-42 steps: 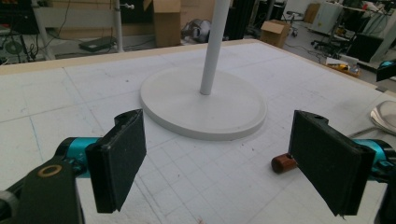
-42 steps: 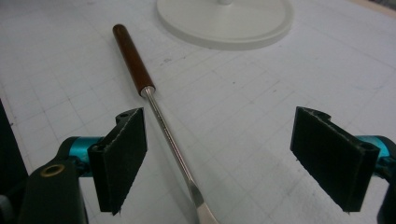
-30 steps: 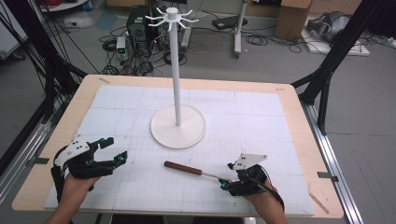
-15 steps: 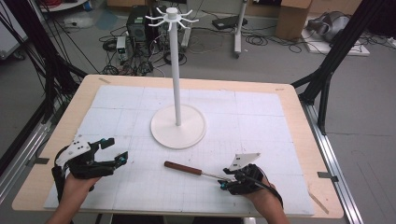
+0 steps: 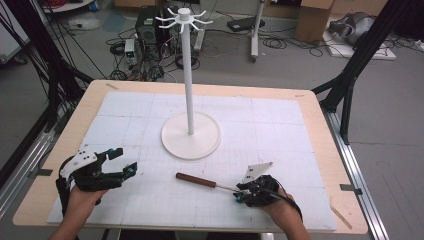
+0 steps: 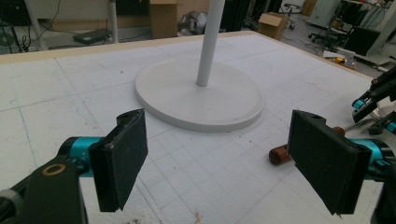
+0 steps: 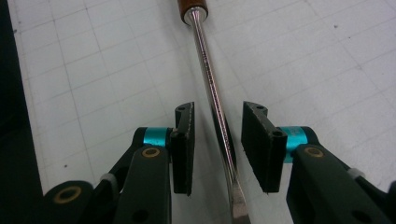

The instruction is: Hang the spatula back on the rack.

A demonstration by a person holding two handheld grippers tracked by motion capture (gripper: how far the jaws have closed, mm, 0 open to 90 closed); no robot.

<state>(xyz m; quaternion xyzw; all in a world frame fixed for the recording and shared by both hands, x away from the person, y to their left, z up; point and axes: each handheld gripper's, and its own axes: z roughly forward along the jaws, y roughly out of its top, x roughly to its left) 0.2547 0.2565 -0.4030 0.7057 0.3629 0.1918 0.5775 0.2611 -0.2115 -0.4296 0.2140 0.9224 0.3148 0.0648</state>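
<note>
Fingers (image 7: 186,149) of the right gripper (image 7: 215,149) have just been closing around the metal shaft of the screwdriver (image 5: 202,180) lying on the tabletop (image 5: 300,150) but do not yet pinch it, so lifting remains, while the left gripper (image 6: 224,163) waits spread wide.

In the right gripper view the tool's brown handle (image 7: 191,4) ran off the top edge and its flat tip (image 7: 239,207) off the bottom. In the left gripper view a pad (image 6: 327,163) hid most of that handle, and the stand's pole (image 6: 209,42) was cut off above, perhaps halfway.
</note>
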